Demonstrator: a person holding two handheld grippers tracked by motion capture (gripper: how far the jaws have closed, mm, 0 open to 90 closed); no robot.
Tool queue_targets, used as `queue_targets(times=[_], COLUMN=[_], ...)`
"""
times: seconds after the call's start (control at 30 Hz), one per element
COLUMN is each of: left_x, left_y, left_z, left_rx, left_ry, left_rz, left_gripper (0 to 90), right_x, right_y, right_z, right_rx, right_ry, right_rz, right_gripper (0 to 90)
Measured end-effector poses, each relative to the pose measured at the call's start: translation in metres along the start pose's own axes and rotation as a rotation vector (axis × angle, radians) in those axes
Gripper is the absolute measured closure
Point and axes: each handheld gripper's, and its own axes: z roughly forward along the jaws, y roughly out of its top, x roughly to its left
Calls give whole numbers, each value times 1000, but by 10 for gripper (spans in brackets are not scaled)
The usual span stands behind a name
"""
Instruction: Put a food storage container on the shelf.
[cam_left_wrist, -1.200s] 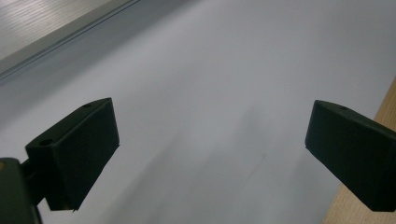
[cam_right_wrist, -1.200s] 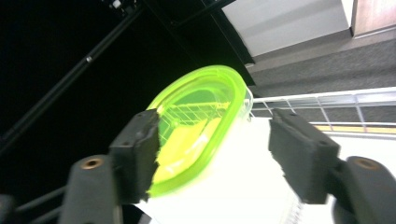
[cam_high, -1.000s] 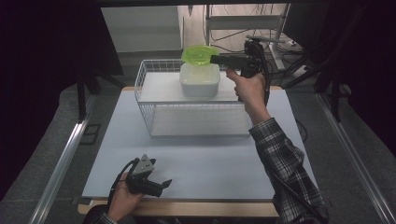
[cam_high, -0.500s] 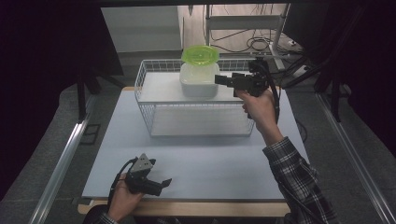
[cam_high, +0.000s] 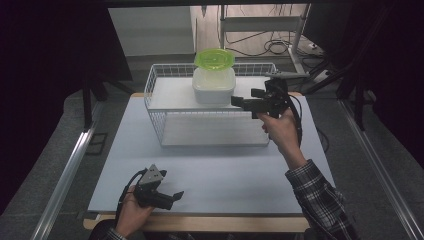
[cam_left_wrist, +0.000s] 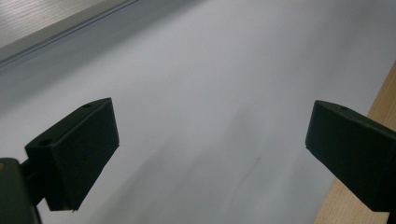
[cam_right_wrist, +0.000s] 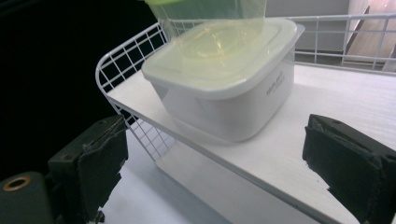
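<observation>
Stacking looks done: we see the green-lidded container (cam_high: 215, 59) sitting on the white lidded box (cam_high: 214, 85) on the wire rack's (cam_high: 165, 131) upper shelf. Our right gripper (cam_high: 241, 102), jaws just spread and empty, hangs beside the box; left gripper (cam_high: 175, 196) rests released on the table (cam_high: 225, 170)

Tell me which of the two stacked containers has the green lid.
The upper container, sitting on the white square tub on the wire rack's shelf. Its lid is bright green; the tub beneath has a pale translucent lid.
</observation>
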Motion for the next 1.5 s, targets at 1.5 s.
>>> queue_targets(times=[1.5], left_x=[-2], left_y=[0], left_z=[1], left_rx=[11], left_ry=[2], left_rz=[19], left_gripper=[21], right_x=[9], right_y=[-97], right_z=[-3], right_rx=[81], right_ry=[-60], right_rz=[-216], right_gripper=[14])
